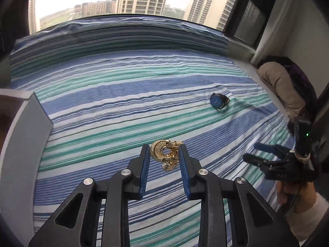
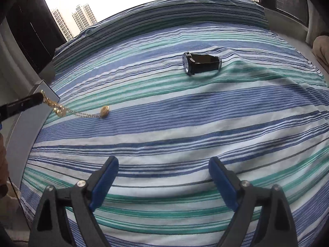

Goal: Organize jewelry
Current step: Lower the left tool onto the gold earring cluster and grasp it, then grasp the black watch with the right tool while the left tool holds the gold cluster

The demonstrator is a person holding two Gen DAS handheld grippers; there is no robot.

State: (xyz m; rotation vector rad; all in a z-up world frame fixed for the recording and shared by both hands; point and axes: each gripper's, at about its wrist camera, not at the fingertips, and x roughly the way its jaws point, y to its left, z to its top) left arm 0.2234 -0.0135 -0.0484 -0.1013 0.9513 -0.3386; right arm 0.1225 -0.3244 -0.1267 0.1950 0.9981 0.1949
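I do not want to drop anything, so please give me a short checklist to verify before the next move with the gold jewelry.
1. Left gripper shut on the tangled gold chain jewelry: ok.
2. Whole chain off the striped blue and green bedsheet: not ok; in the right wrist view its far end trails on the sheet.
3. Right gripper open and empty: ok.
4. Blue-faced wristwatch with black strap clear of the chain: ok.
5. White box open to receive it: cannot tell.
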